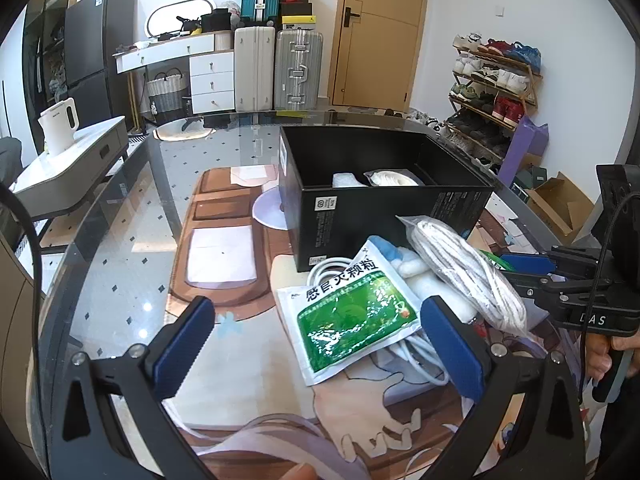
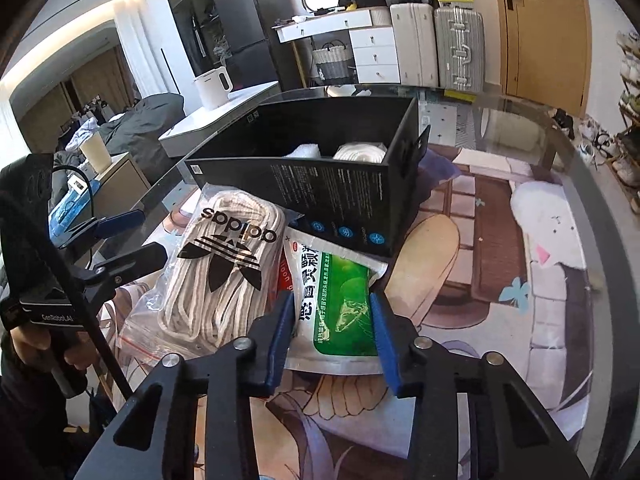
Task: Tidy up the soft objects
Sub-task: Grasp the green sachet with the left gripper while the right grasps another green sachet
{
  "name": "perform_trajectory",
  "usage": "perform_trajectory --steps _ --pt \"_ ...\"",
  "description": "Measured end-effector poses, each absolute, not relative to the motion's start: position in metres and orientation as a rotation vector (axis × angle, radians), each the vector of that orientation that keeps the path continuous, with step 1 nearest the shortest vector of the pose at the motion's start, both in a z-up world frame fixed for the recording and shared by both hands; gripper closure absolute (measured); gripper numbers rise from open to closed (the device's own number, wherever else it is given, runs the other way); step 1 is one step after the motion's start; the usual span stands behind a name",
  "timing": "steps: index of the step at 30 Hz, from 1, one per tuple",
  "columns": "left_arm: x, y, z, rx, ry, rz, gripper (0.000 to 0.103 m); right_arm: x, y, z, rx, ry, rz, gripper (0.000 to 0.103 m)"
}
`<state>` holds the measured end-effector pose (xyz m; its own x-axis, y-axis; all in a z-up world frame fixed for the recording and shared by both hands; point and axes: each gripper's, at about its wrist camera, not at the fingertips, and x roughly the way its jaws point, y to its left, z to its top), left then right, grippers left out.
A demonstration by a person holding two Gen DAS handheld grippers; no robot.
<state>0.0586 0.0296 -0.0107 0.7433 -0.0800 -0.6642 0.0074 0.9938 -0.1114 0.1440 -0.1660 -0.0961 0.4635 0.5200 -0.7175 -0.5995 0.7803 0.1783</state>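
A green and white medicine pouch (image 1: pixel 352 316) lies on a pile of soft things in front of a black box (image 1: pixel 384 196). A clear bag of white laces (image 1: pixel 468 276) lies beside it, with a white cable (image 1: pixel 420 360) under the pouch. My left gripper (image 1: pixel 316 344) is open, the pouch near its right finger. In the right wrist view my right gripper (image 2: pixel 332 320) is open, its fingers on either side of the pouch (image 2: pixel 340 304). The lace bag (image 2: pixel 216 276) lies to its left. The box (image 2: pixel 320 176) holds white bundles (image 2: pixel 360 152).
The glass table (image 1: pixel 120 280) carries a printed mat (image 2: pixel 500 280). The other gripper shows in each view, at the right (image 1: pixel 560 280) and at the left (image 2: pixel 100 248). A white side cabinet with a kettle (image 1: pixel 60 124) stands at the left.
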Motion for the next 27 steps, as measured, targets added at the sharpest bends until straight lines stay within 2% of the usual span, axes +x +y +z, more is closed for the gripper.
perform_trajectory --steps 15,27 --pt "0.087 0.026 -0.021 -0.163 0.813 -0.082 0.000 0.144 -0.180 -0.087 -0.106 0.814 0.645 0.066" --pt "0.081 0.043 -0.031 -0.230 0.848 -0.109 0.000 0.143 -0.179 -0.086 -0.112 0.811 0.646 0.066"
